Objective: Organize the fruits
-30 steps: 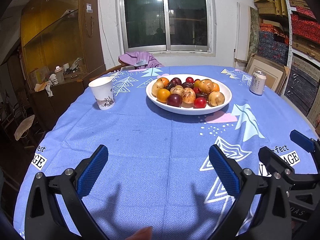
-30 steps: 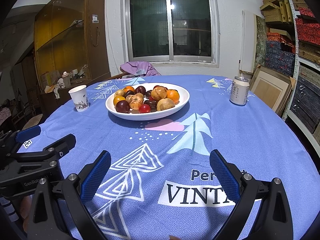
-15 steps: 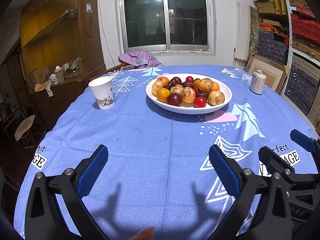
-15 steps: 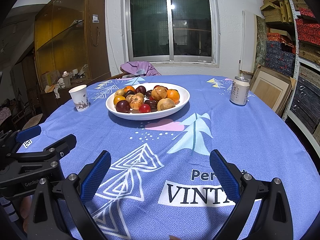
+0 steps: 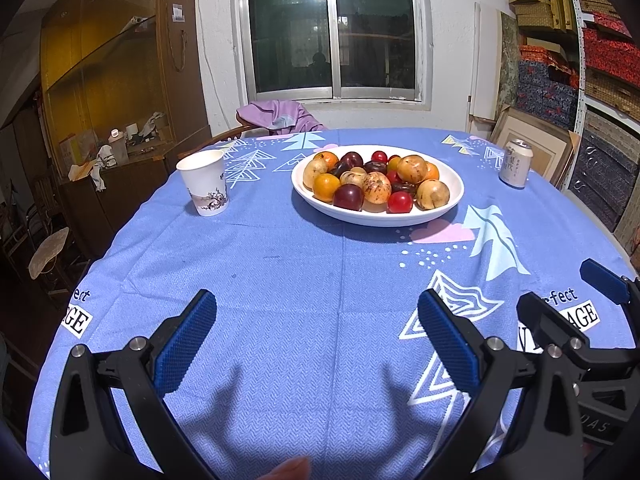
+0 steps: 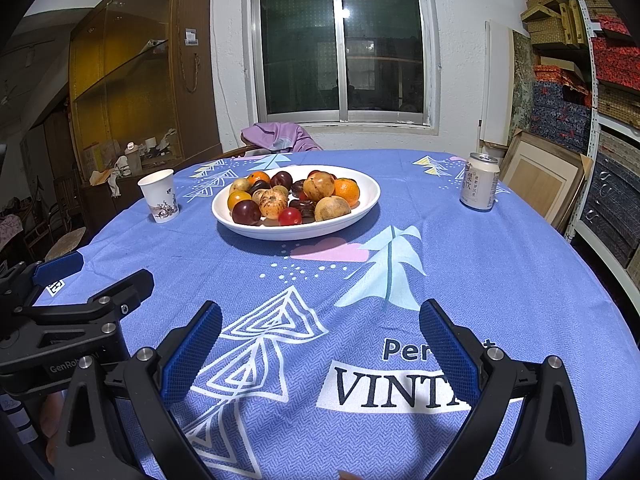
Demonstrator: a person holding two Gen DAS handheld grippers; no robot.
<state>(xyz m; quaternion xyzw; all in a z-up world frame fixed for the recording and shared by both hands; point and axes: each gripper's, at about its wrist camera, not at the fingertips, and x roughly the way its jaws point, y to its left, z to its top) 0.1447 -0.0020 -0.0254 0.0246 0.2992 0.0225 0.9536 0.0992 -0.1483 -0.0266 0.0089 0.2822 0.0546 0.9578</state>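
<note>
2 grippers hang low over the near side of the table (image 5: 280, 264), fingers wide apart and empty: the left gripper (image 5: 316, 332) and the right gripper (image 6: 320, 340). The fruits (image 5: 374, 184) lie heaped in a white bowl (image 5: 452, 196) at mid-table, between a cup (image 5: 204, 188) and a can (image 5: 515, 163).

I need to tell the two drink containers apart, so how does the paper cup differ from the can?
The paper cup is white with a flower print, open at the top and wider at the rim; the can is a straight metal cylinder with a closed lid and printed text. The cup stands left of the fruit bowl, the can right of it. Both stand upright on the blue tablecloth, apart from the bowl.
</note>
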